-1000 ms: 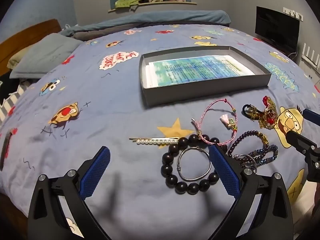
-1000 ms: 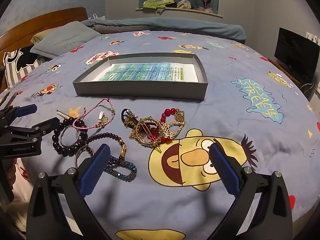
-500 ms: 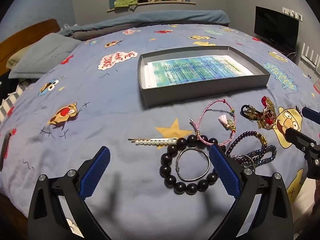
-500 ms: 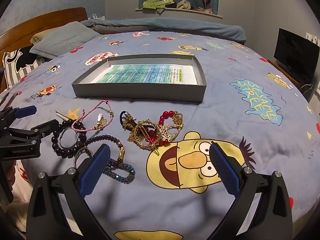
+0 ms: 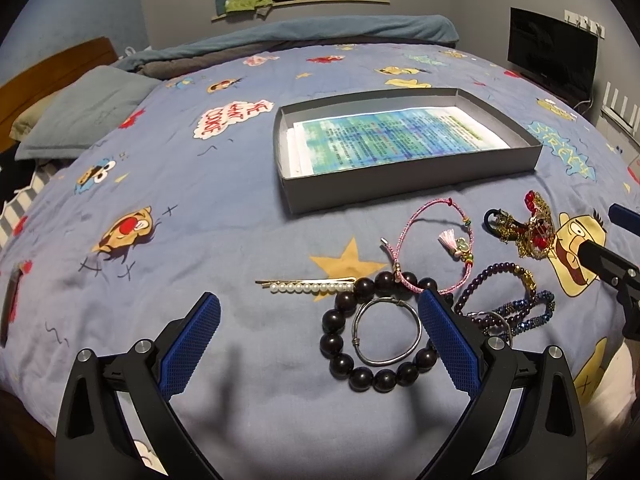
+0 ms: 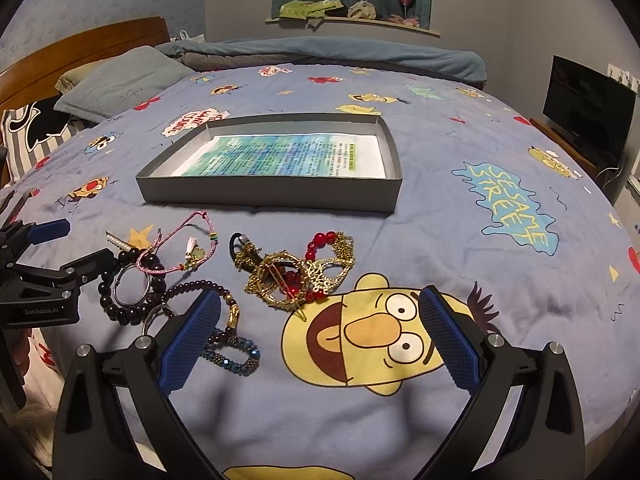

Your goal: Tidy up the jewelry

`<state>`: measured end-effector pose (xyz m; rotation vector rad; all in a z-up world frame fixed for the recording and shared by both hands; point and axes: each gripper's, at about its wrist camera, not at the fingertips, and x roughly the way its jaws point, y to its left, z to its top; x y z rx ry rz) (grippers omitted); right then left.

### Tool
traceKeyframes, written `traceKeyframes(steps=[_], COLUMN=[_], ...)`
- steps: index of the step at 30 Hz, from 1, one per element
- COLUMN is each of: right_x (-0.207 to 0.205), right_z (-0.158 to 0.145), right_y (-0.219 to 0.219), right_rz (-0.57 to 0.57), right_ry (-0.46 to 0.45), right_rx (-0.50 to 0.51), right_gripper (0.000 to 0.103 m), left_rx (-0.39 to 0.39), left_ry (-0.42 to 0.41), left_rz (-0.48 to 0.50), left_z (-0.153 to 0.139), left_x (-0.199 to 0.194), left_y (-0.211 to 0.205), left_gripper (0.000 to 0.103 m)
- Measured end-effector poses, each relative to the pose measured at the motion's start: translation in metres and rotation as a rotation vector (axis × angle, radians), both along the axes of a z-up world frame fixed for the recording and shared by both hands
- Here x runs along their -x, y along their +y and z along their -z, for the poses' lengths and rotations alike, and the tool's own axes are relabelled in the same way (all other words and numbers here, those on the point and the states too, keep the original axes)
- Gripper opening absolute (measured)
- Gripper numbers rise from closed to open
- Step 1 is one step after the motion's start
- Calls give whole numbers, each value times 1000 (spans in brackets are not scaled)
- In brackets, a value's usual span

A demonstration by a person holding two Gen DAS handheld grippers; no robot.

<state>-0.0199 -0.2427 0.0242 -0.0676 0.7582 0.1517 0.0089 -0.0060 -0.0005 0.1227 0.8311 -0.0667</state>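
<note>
Jewelry lies in a loose cluster on the blue cartoon bedspread. A dark bead bracelet [image 5: 346,350] rings a silver bangle [image 5: 386,330]; a pearl hair clip [image 5: 308,286] lies to their left. Behind them lie a pink cord bracelet [image 5: 434,246], a purple bead bracelet [image 5: 494,280] and a blue crystal bracelet [image 5: 538,314]. A gold and red tangle [image 6: 300,270] sits right of these. A shallow grey box [image 5: 400,184] lined with printed paper stands beyond. My left gripper [image 5: 318,344] hovers open just short of the bead bracelet. My right gripper [image 6: 318,340] is open near the tangle, holding nothing.
Pillows [image 6: 116,82] and a wooden headboard [image 6: 80,52] are at the far left. A folded blanket [image 6: 320,54] runs along the bed's far side. A black TV [image 6: 586,108] stands at the right. A wall shelf [image 6: 352,20] holds clutter.
Both grippers have eased back slightly, so the jewelry and box sit a little farther off in both views. Nothing was grasped.
</note>
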Motion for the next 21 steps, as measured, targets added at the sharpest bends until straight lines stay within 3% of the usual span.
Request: traceKeyframes(steps=[21], right_x=[-5], right_z=[5], right_y=[0], right_rz=[-5], right_ry=[29], right_rx=[2], right_gripper=[98], left_rx=[20], left_ry=[27], left_rz=[-8], left_z=[1], left_x=[-7], left_y=[6], left_gripper=[98])
